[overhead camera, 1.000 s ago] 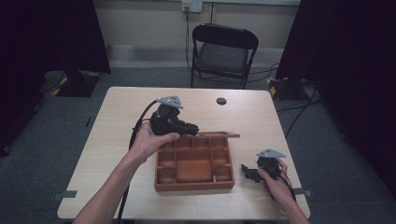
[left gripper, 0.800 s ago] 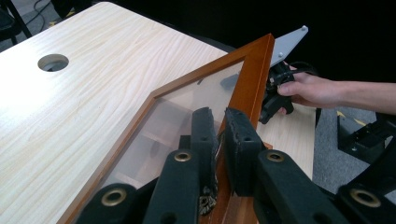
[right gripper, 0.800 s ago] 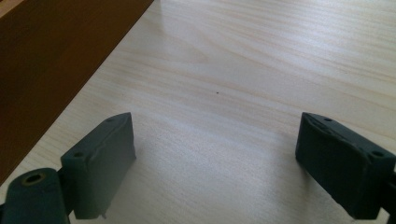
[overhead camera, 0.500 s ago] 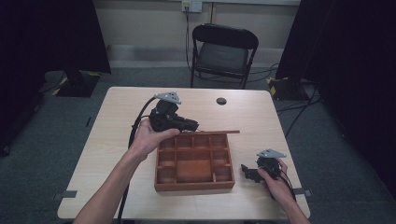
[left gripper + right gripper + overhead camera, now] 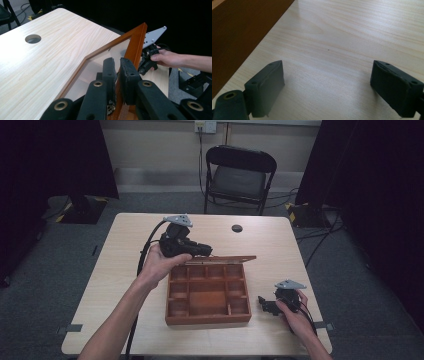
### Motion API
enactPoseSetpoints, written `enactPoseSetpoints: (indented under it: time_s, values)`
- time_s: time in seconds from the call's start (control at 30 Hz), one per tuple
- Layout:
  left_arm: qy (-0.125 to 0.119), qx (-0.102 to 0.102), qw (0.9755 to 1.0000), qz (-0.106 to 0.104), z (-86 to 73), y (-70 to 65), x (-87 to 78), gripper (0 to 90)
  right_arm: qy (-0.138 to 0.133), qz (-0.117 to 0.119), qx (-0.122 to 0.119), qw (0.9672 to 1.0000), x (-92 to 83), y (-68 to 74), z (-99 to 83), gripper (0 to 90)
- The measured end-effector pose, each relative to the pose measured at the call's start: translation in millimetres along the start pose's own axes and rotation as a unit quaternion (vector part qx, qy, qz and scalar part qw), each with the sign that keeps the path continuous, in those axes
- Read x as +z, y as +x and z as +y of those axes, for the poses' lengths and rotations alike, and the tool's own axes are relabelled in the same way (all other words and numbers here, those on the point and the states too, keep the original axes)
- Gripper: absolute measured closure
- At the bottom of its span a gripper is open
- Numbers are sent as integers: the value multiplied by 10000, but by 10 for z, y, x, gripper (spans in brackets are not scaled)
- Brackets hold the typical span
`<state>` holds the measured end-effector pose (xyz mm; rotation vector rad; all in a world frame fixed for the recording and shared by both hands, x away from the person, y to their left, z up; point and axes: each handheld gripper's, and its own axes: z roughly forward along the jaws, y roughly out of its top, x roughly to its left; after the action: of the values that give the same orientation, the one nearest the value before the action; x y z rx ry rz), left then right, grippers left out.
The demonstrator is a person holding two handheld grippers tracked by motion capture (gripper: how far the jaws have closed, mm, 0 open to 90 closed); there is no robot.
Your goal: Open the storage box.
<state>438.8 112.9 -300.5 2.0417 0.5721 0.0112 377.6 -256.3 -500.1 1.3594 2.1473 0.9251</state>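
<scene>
Work in hand: swinging the hinged lid (image 5: pixel 220 260) of the wooden box (image 5: pixel 208 318); the box sits on the table (image 5: pixel 100 290) toward my edge, and I take it as the landmark for all that follows.

Lid: a thin orange-brown wooden frame around a clear pane (image 5: pixel 100 65); it stands raised off the far edge of the box, its plane close to level in the high view; exact tilt I cannot judge.

Handling, my judgement: lid light and stiff along the frame; pane likely brittle and smooth, so pads belong on the wood, never on the pane; hinge probably small, so a sideways pull could strain it; the box itself is light enough to slide if I push hard.

Hold point: the frame rail at the far left corner of the box, where my left gripper (image 5: pixel 117 68) now sits; a grip farther from the hinge would give more leverage.

Left gripper: jaws clenched on the frame rail, one pad on either face, nearly together.

Right gripper (image 5: pixel 327 82): resting on the table just beside the right side of the box; jaws spread wide, nothing between them but bare tabletop; not touching the box.
</scene>
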Motion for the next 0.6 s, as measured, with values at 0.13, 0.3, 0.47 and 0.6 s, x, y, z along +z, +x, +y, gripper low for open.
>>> enactPoseSetpoints:
  time_s: [0.13,0.3,0.47,0.6]
  values:
    - [-11,9,10000,-4,-2,-6,3,827,-4,-3,-6,10000,1,-1,0,111]
    - [-11,11,10000,-5,-3,-5,3,827,-4,-2,-6,10000,1,-1,0,111]
    - [-11,20,10000,-11,-4,-6,2,833,-4,-2,-5,10000,1,-1,0,111]
    - [-26,37,10000,-14,-9,-13,6,835,0,-1,0,10000,0,0,0,111]
